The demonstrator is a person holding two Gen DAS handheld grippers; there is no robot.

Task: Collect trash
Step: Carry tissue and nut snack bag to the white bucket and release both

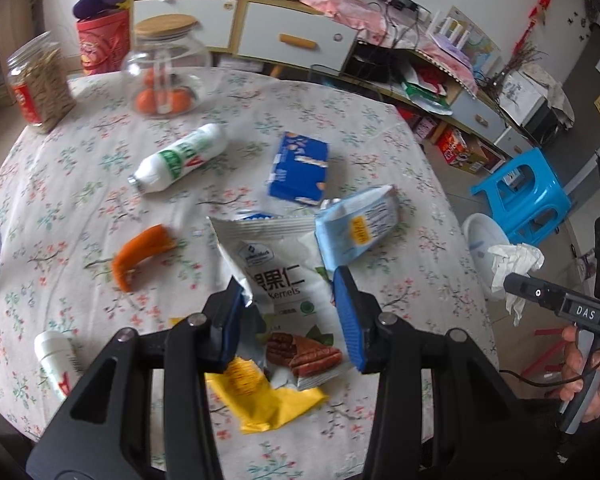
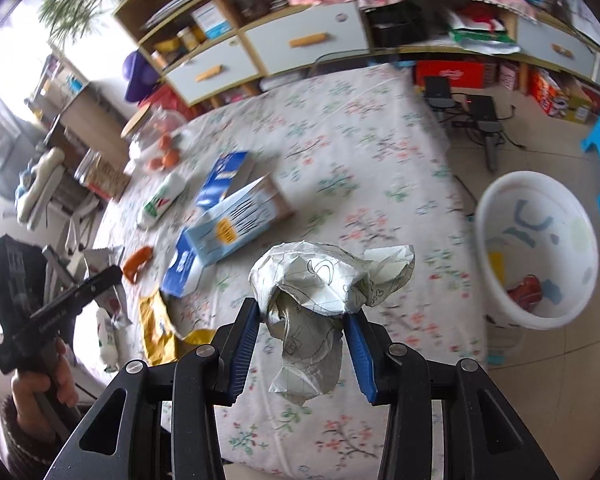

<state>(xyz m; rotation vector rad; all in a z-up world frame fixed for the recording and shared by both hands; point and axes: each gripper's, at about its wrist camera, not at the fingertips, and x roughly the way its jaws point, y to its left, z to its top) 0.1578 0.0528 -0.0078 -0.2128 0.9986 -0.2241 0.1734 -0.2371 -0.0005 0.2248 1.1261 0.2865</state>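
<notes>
Two grippers, both loaded. Left gripper (image 1: 290, 312) clamps the white nut-kernel packet (image 1: 284, 280), lifted over the floral tablecloth (image 1: 80, 184). Right gripper (image 2: 302, 344) pinches a crumpled paper wad (image 2: 320, 280) above the table's near right edge. White basin (image 2: 536, 248) sits on the floor, right. Farther: blue carton (image 1: 300, 168), white bottle (image 1: 180, 158).
</notes>
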